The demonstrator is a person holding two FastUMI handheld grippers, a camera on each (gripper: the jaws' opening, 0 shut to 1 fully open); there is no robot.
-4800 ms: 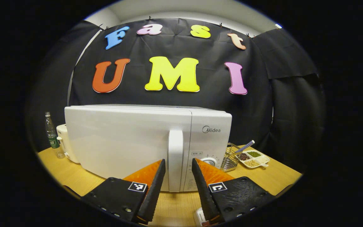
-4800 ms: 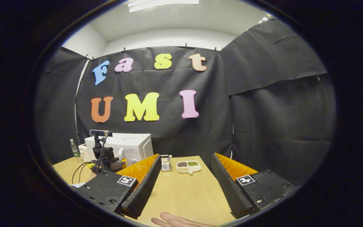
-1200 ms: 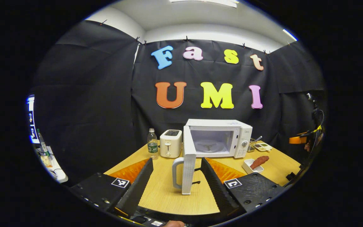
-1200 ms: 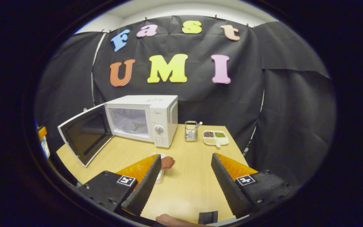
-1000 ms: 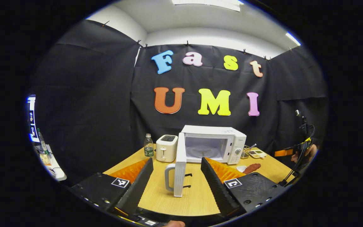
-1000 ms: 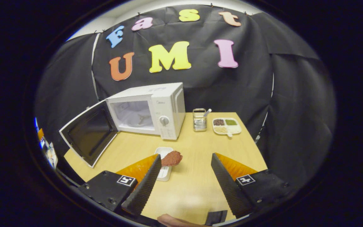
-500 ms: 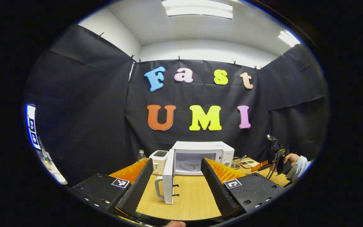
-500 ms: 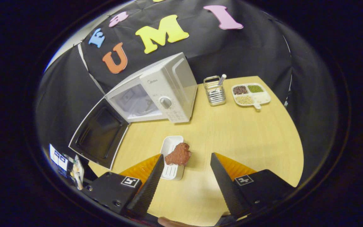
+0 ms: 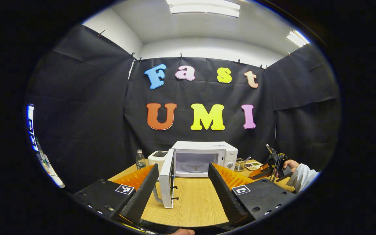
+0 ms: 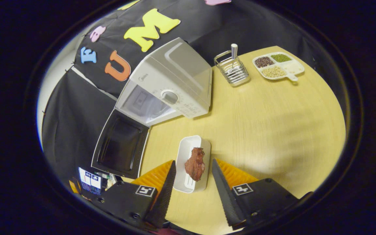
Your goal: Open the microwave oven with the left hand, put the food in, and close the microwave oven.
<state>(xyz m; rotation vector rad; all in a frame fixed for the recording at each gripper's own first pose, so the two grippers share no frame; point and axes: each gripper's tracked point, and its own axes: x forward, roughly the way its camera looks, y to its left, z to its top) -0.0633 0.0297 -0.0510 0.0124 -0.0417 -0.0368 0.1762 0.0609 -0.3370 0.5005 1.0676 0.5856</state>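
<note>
The white microwave [image 9: 204,158] stands at the back of the wooden table with its door [image 9: 166,182] swung wide to the left and the cavity bare. My left gripper [image 9: 182,166] is open and holds nothing, well back from the door. In the right gripper view I look steeply down on a white tray [image 10: 188,147] carrying a brown piece of meat [image 10: 195,165]. My right gripper [image 10: 193,162] is open, one finger on each side of the tray's near end. The microwave [image 10: 171,85] and its open door [image 10: 121,147] lie to the upper left.
A wire utensil rack [image 10: 233,70] and a divided dish of beans [image 10: 277,65] sit at the table's far right. A toaster [image 9: 157,157] and a water bottle [image 9: 139,159] stand left of the microwave. A person's hand [image 9: 292,164] holds the other gripper at the right.
The left gripper has drawn back from the open door. The right gripper has tilted down and come in over the tray, and its fingers now stand closer together on either side of it.
</note>
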